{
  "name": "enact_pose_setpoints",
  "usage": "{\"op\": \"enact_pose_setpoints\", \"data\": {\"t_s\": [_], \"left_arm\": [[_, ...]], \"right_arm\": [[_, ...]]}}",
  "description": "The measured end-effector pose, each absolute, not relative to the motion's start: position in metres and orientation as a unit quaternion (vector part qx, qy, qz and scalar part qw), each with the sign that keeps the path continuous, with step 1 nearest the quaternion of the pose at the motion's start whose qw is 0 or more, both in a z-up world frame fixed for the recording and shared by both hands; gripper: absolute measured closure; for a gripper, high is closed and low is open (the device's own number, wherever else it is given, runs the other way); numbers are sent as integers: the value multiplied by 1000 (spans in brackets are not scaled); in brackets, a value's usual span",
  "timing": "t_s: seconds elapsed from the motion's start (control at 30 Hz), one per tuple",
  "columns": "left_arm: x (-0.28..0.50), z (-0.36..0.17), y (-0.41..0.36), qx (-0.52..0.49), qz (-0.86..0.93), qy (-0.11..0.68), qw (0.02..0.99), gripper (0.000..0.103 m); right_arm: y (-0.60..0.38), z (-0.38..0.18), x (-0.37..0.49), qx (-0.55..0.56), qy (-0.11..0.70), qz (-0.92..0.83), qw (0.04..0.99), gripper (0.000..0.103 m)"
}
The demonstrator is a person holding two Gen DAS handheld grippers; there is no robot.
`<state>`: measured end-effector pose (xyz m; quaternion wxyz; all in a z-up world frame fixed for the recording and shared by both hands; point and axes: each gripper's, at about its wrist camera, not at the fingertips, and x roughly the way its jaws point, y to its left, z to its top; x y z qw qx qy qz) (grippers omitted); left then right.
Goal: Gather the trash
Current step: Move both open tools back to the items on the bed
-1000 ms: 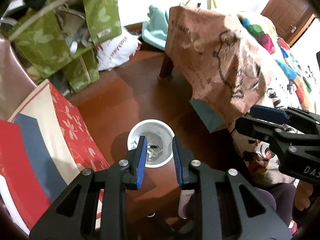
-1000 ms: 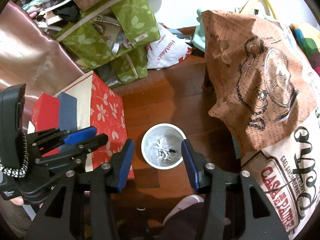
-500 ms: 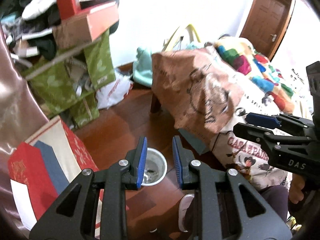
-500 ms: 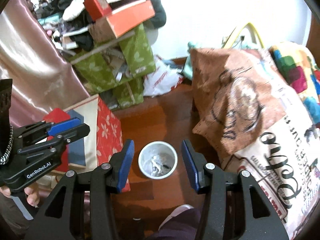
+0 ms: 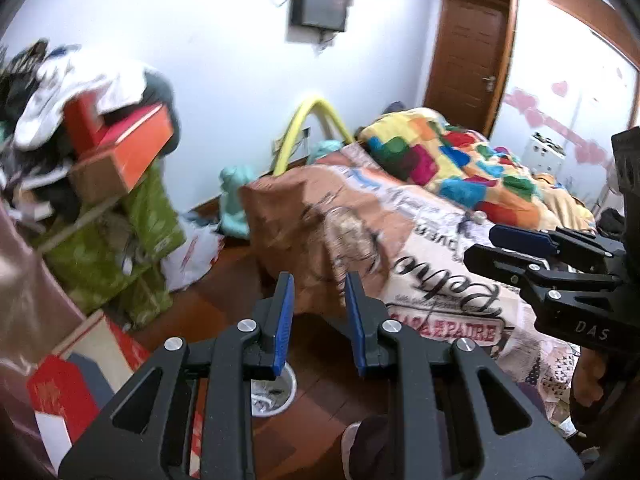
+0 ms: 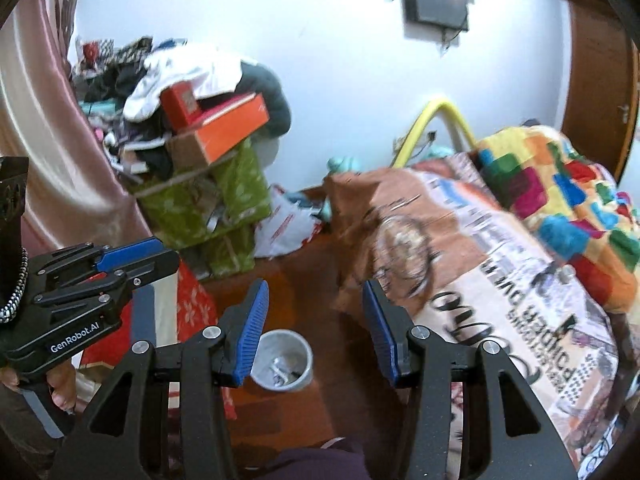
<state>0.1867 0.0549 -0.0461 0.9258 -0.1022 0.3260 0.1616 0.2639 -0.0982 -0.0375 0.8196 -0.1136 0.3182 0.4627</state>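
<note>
A white trash bin [image 6: 285, 360] stands on the wooden floor beside the bed, with crumpled scraps inside. In the left wrist view the bin [image 5: 276, 394] is low, partly hidden behind my left finger. My left gripper [image 5: 318, 304] is open and empty, raised and pointing across the room at the bed corner. My right gripper [image 6: 314, 322] is open and empty, held well above the bin. Each gripper shows in the other's view: the right one [image 5: 516, 246] at the right, the left one [image 6: 132, 258] at the left.
A bed [image 5: 440, 216] with a printed cover and a colourful quilt [image 6: 560, 200] fills the right. Green boxes [image 6: 208, 208] piled with an orange box [image 5: 132, 148] and clothes stand at the left. A red floral box [image 6: 188, 308] sits beside the bin. A white bag [image 5: 192, 256] lies on the floor.
Both grippers have tilted up and lifted away from the bin, which slid to the bottom of both views. The wall, door and bed top came into view. Both stay open.
</note>
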Motion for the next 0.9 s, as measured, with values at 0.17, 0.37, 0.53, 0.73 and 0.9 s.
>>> {"op": "enact_pose_setpoints", "data": {"t_s": [0.17, 0.37, 0.53, 0.73, 0.9], "left_arm": [[210, -26, 18, -81, 130, 310, 938, 77], [243, -7, -26, -54, 95, 291, 950, 75], [276, 2, -62, -39, 65, 279, 957, 71], [317, -2, -97, -37, 23, 278, 960, 68], [360, -12, -117, -28, -5, 288, 957, 62]], "right_arm": [[-138, -19, 273, -93, 282, 442, 846, 58], [-182, -3, 290, -73, 253, 407, 875, 58], [-215, 2, 313, -60, 244, 372, 894, 58], [-257, -5, 347, -34, 247, 323, 913, 58], [-288, -24, 384, -16, 280, 292, 915, 58]]}}
